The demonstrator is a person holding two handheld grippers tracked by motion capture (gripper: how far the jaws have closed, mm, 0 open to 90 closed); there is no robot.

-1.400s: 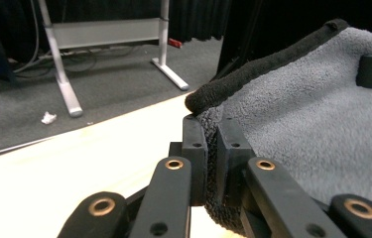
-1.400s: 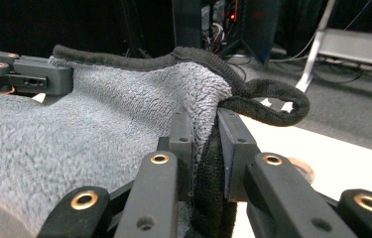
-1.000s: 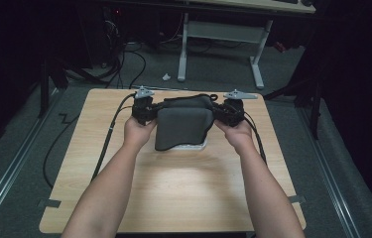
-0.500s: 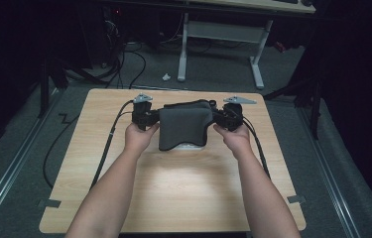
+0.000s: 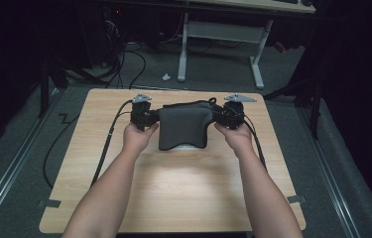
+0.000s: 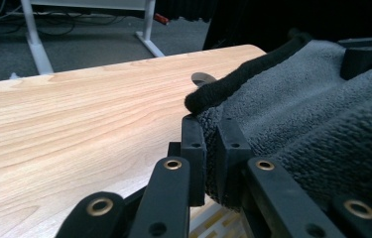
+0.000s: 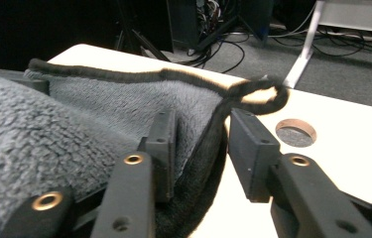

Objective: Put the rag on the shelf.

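A dark grey fleece cloth (image 5: 183, 126) with a black hem is stretched between my two grippers over the far middle of the wooden table (image 5: 183, 193). My left gripper (image 5: 154, 118) holds the cloth's left edge. In the left gripper view the jaws (image 6: 211, 124) are pressed together on the fleece (image 6: 312, 114). My right gripper (image 5: 220, 116) is at the cloth's right edge. In the right gripper view its jaws (image 7: 201, 124) stand apart; the fleece (image 7: 99, 109) and its hem lie against one jaw, with a gap to the other.
Something white (image 5: 189, 147) peeks out under the cloth's near edge. A round cable hole (image 7: 296, 132) is set in the table near the far edge. Black cables (image 5: 105, 148) trail from the grippers across the tabletop. A white desk frame (image 5: 223, 44) stands on the floor beyond.
Both hands have come slightly nearer and lower with the cloth. The cloth looks shorter and flatter than a second ago.
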